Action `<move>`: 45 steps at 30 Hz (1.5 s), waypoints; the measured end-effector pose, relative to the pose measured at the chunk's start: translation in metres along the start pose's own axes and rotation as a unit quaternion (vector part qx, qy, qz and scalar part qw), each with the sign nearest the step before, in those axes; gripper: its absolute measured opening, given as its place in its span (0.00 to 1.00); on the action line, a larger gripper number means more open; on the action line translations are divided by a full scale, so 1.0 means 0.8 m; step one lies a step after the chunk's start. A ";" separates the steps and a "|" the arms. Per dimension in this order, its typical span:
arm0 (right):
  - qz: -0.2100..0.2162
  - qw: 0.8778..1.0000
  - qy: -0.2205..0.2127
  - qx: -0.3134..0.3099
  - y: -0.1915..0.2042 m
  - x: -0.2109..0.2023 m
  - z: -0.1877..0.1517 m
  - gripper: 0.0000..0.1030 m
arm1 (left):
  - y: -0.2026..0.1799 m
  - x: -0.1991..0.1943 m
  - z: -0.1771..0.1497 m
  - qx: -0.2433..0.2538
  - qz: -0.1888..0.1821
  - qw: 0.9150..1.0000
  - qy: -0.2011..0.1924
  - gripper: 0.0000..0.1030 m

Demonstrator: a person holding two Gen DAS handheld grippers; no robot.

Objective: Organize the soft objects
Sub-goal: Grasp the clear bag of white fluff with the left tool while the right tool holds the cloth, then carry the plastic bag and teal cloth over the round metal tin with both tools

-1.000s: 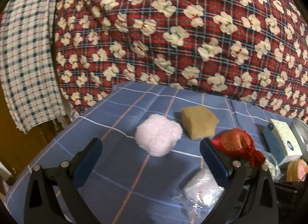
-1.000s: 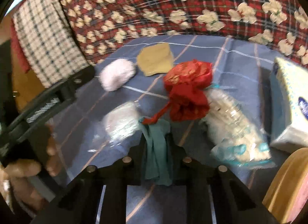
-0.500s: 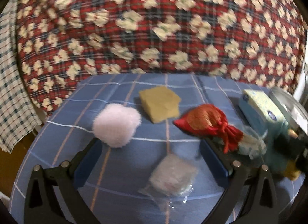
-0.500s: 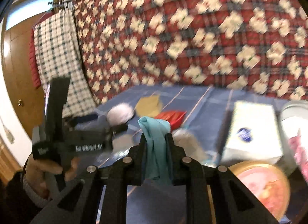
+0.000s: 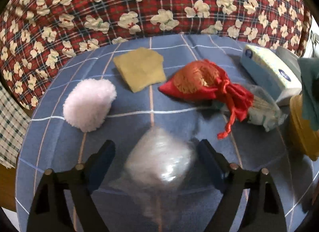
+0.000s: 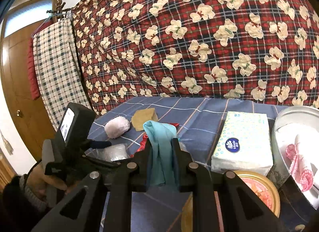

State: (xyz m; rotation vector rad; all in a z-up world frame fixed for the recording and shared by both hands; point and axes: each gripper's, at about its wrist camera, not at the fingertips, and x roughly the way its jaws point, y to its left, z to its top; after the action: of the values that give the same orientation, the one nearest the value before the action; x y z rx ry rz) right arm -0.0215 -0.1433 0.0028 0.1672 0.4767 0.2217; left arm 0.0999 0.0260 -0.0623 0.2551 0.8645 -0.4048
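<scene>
Left tool: jaws closing astride the clear plastic-wrapped white soft packet, lower centre, apparently not yet gripped; it lies on the blue checked bench.
Right tool: pressed together on a teal cloth, lifted centre-frame, likely for carrying away.

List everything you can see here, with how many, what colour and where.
fluffy puff: 1, pale pink, cloth left
folded cloth: 1, tan, far centre
drawstring pouch: 1, red-gold, centre right
wrapped packet: 1, clear-white, between left tool's fingers
tissue pack: 1, white-blue, right
round tin: 1, yellow, near right
teal cloth: 1, in right tool
left tool: closing, pads not touching
right tool: shut
hand: 1, lower left
</scene>
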 end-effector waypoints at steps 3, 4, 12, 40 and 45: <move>0.007 1.000 -0.001 0.012 -0.005 -0.003 0.000 0.19 | -0.002 0.001 -0.001 0.005 0.004 1.000 0.002 0.80; 0.007 1.000 -0.001 0.013 -0.005 -0.004 0.000 0.19 | 0.000 0.001 -0.002 0.001 -0.001 1.000 0.004 0.70; 0.000 1.000 -0.008 0.006 -0.005 -0.008 0.000 0.19 | -0.009 -0.005 -0.003 0.014 -0.003 1.000 -0.005 0.50; -0.096 0.992 -0.069 -0.044 -0.041 -0.061 0.001 0.19 | -0.053 -0.096 -0.017 -0.124 0.009 0.973 -0.196 0.49; -0.115 0.989 -0.076 -0.056 -0.050 -0.069 0.002 0.19 | -0.090 -0.099 -0.010 -0.104 -0.008 0.974 -0.200 0.49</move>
State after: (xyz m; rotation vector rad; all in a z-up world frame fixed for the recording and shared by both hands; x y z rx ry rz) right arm -0.0615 -0.1955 0.0198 0.0180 0.3279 0.0080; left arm 0.0167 -0.0165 -0.0096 -0.0293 0.5066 -0.3602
